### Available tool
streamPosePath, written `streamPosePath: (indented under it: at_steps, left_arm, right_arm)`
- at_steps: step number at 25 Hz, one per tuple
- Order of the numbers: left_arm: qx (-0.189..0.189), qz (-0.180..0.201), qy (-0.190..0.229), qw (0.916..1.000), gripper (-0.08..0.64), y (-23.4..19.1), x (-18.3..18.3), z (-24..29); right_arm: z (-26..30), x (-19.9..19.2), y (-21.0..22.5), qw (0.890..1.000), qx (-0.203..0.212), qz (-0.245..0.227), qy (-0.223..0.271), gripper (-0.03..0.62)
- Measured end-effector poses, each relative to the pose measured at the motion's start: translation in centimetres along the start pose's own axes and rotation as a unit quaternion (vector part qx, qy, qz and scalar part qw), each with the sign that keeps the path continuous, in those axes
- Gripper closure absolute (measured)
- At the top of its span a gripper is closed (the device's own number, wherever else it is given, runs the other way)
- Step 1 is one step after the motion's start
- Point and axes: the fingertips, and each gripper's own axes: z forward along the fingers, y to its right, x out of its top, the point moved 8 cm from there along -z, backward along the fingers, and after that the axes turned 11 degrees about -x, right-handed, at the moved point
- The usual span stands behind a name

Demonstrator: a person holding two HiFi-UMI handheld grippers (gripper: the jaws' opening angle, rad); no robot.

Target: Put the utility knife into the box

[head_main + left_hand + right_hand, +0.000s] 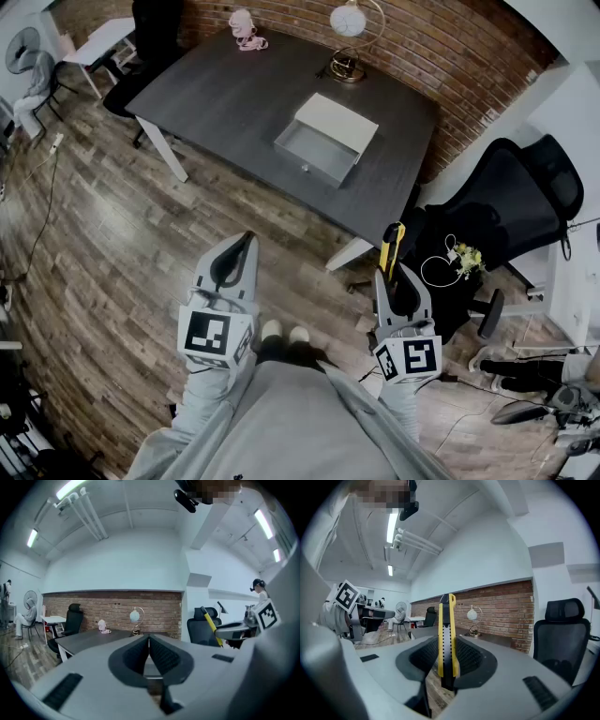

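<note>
A yellow and black utility knife (392, 246) stands clamped between the jaws of my right gripper (394, 272), its tip sticking out past the fingertips. In the right gripper view the knife (446, 639) rises upright through the middle of that gripper (446, 657). My left gripper (242, 247) is held beside it at the left, shut with nothing in it; its pads meet in the left gripper view (149, 641). The open white box (328, 139) lies on the dark table (225, 94), well ahead of both grippers. Both are held over the wooden floor.
A globe lamp (349, 21) and a pink object (247, 30) stand at the table's far edge. A black office chair (511, 202) is at the right beside the table's corner, another (155, 37) at the far left. A person sits far left (33, 84).
</note>
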Motion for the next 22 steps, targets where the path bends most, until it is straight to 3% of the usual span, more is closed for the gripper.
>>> streamPosePath:
  at_steps: [12, 22]
  left_arm:
    - [0.038, 0.006, 0.003, 0.9993, 0.538, 3.5, 0.0, -0.1]
    - [0.062, -0.004, -0.001, 0.9981, 0.538, 2.4, -0.9, 0.0]
  right_arm:
    - [-0.8, -0.5, 3.6, 1.000, 0.029, -0.009, 0.007, 0.465]
    - [1.7, -0.8, 2.9, 0.998, 0.056, -0.003, 0.001, 0.466]
